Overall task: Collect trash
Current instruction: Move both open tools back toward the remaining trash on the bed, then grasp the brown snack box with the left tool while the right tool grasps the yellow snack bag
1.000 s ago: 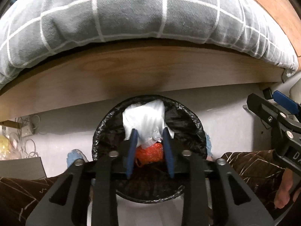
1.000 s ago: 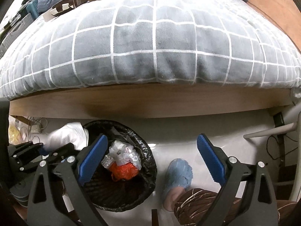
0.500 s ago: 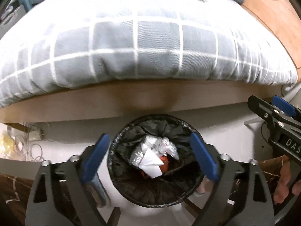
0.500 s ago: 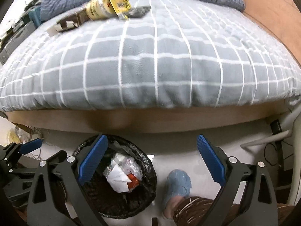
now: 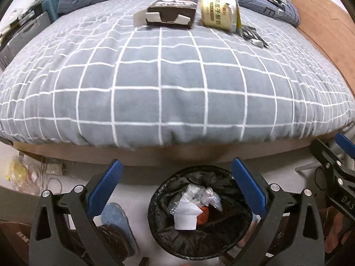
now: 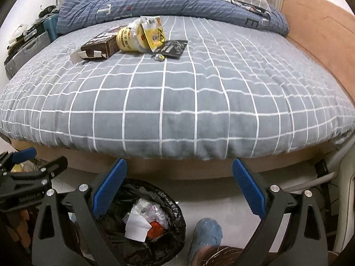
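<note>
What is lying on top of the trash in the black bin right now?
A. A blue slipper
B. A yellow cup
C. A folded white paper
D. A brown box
C. A folded white paper lies on top of the trash in the bin, while the brown box and the yellow cup are still up on the bed.

Even, fairly bright indoor light falls from above on the grey checked bedspread point(image 5: 177, 84), with no harsh glare. Shadow gathers under the near edge of the bed and inside the black-lined trash bin point(image 5: 199, 219). Both fisheye views bow straight lines, darken to black at the corners, and show slight softness toward the edges.
</note>
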`<state>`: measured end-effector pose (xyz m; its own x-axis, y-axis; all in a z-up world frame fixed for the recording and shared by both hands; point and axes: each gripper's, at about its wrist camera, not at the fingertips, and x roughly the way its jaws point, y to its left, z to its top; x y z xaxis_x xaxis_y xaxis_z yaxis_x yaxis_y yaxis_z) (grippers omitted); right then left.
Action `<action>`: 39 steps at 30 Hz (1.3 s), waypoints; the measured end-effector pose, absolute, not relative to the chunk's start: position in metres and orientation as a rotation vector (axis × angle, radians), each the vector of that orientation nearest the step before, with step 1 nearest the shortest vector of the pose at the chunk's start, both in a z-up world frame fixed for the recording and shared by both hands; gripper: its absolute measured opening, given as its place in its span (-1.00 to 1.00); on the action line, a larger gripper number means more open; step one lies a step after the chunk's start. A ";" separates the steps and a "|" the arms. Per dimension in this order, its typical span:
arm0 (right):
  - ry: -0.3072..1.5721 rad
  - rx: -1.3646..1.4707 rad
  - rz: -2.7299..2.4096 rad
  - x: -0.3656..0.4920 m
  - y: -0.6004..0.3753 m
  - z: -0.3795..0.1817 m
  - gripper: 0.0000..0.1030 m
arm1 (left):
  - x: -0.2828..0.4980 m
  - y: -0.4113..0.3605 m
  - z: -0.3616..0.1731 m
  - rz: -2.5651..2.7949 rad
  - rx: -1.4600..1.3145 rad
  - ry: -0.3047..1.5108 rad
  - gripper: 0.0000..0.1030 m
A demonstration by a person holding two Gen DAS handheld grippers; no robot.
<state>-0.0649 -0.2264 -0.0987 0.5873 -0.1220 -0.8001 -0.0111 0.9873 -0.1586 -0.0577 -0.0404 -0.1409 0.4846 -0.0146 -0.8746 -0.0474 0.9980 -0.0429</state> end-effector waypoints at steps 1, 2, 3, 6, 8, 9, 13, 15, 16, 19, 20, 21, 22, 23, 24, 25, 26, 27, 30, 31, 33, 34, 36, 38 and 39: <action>0.934 -0.157 -0.063 -0.064 -0.225 -0.096 0.79 | -0.057 -0.039 -0.139 0.018 -0.065 1.064 0.89; 0.926 -0.160 -0.062 -0.063 -0.224 -0.094 0.79 | -0.055 -0.039 -0.135 0.014 -0.068 1.057 0.89; 0.914 -0.159 -0.055 -0.062 -0.223 -0.090 0.79 | -0.054 -0.038 -0.134 0.012 -0.067 1.050 0.89; 0.871 -0.166 -0.043 -0.056 -0.218 -0.076 0.79 | -0.049 -0.034 -0.120 0.003 -0.057 1.024 0.89; 0.857 -0.151 -0.035 -0.052 -0.219 -0.068 0.79 | -0.045 -0.029 -0.112 0.003 -0.062 1.010 0.89; 0.846 -0.136 -0.031 -0.049 -0.220 -0.062 0.79 | -0.043 -0.028 -0.109 0.002 -0.067 1.005 0.89; 0.815 -0.107 -0.030 -0.033 -0.222 -0.047 0.79 | -0.030 -0.021 -0.092 0.009 -0.082 0.965 0.89; 0.806 -0.084 -0.018 -0.024 -0.223 -0.040 0.79 | -0.019 -0.020 -0.085 0.012 -0.071 0.944 0.89; 0.802 -0.081 -0.016 -0.020 -0.223 -0.038 0.79 | -0.013 -0.018 -0.082 0.017 -0.068 0.937 0.89; 0.786 -0.098 -0.008 -0.006 -0.219 -0.031 0.79 | 0.005 -0.012 -0.073 0.027 -0.073 0.917 0.89; 0.783 -0.101 -0.004 -0.001 -0.217 -0.030 0.79 | 0.012 -0.010 -0.070 0.030 -0.075 0.910 0.89; 0.781 -0.103 0.001 0.005 -0.216 -0.028 0.79 | 0.017 -0.008 -0.067 0.033 -0.076 0.903 0.89; 0.778 -0.108 0.005 0.012 -0.214 -0.027 0.79 | 0.022 -0.006 -0.066 0.036 -0.077 0.898 0.89; 0.772 -0.118 0.013 0.020 -0.211 -0.025 0.79 | 0.028 -0.003 -0.064 0.039 -0.078 0.892 0.89; 0.769 -0.126 0.020 0.024 -0.209 -0.025 0.79 | 0.034 -0.001 -0.062 0.041 -0.077 0.891 0.89; 0.764 -0.142 0.028 0.033 -0.206 -0.024 0.79 | 0.040 0.001 -0.062 0.042 -0.078 0.892 0.89; 0.760 -0.152 0.031 0.040 -0.204 -0.023 0.79 | 0.045 0.002 -0.061 0.043 -0.081 0.892 0.89; 0.758 -0.159 0.036 0.046 -0.203 -0.022 0.79 | 0.053 0.005 -0.059 0.043 -0.086 0.889 0.89; 0.749 -0.161 0.039 0.066 -0.201 -0.019 0.79 | 0.073 0.008 -0.054 0.037 -0.082 0.879 0.89; 0.747 -0.157 0.040 0.072 -0.202 -0.018 0.79 | 0.080 0.008 -0.053 0.036 -0.079 0.876 0.89; 0.744 -0.151 0.043 0.087 -0.202 -0.016 0.79 | 0.092 0.008 -0.051 0.029 -0.072 0.874 0.89; 0.744 -0.150 0.042 0.092 -0.202 -0.016 0.79 | 0.101 0.008 -0.051 0.024 -0.066 0.875 0.89; 0.748 -0.147 0.035 0.106 -0.201 -0.016 0.79 | 0.114 0.009 -0.051 0.024 -0.056 0.883 0.89; 0.751 -0.142 0.030 0.118 -0.201 -0.015 0.79 | 0.130 0.011 -0.052 0.014 -0.057 0.888 0.89; 0.752 -0.141 0.027 0.125 -0.200 -0.016 0.79 | 0.135 0.012 -0.052 0.014 -0.056 0.889 0.89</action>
